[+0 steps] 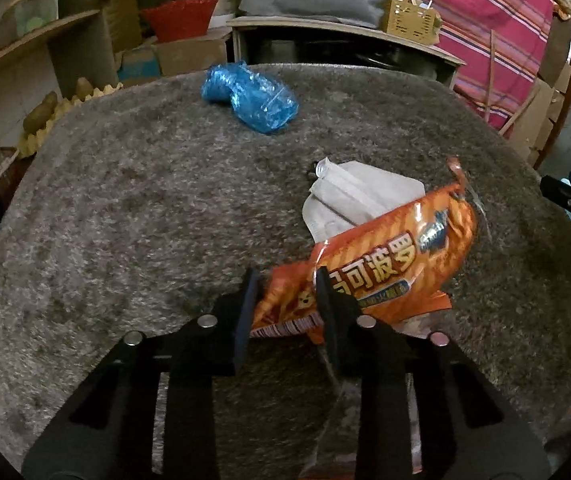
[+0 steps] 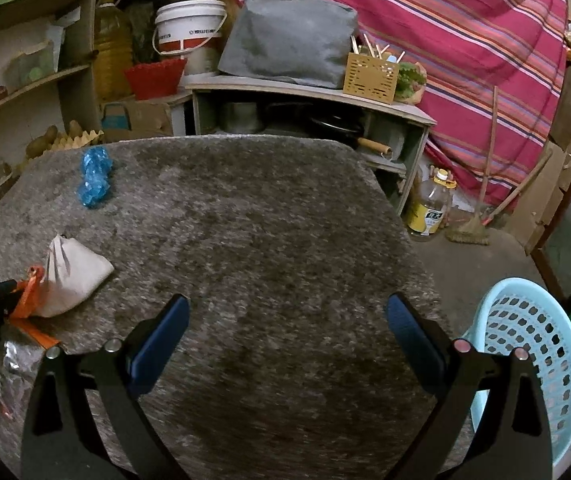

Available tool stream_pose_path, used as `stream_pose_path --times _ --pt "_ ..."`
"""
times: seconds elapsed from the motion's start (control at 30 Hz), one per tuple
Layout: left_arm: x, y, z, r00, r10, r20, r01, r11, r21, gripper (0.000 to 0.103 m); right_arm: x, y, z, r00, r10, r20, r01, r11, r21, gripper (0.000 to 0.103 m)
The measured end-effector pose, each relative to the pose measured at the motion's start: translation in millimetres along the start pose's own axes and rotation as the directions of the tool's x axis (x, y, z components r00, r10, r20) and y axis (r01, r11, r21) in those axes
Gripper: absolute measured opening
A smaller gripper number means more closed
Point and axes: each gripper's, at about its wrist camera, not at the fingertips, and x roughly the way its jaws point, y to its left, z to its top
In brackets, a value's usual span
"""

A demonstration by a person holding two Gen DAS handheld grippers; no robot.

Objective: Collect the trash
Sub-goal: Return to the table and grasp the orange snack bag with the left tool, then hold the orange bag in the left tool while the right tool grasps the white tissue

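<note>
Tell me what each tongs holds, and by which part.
Left tongs grip the orange snack wrapper at its near end. Right tongs are open and hold nothing.

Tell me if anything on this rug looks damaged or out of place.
The orange snack bag in the left gripper is torn open and crumpled. A used face mask and crumpled blue plastic lie loose on the grey rug.

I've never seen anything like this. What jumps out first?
Probably the bright orange snack bag, pinched between the fingers of the left gripper on the grey shaggy rug. Behind it lie a white face mask and crumpled blue plastic, while a pale blue basket waits at the right.
</note>
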Motion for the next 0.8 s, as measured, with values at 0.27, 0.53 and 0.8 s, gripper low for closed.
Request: stream_pose_path --times 0.27,0.53,0.8 --pt "-20.3 21.9 8.8 0.998 -0.004 0.066 0.008 0.998 -0.062 0.000 -2.7 18.1 4.2 1.000 0.025 0.017 -0.025 1.000 -0.011 0.097" --pt "-38.9 56.5 12.8 0.991 0.039 0.124 -0.026 0.994 -0.105 0.000 -5.3 47.8 9.7 0.997 0.067 0.037 -0.066 0.997 -0.035 0.097" --pt "-39.8 79.4 11.0 0.988 0.094 0.121 -0.079 0.989 -0.123 0.000 -2.1 59.9 13.7 0.994 0.110 0.030 -0.109 0.994 -0.029 0.097"
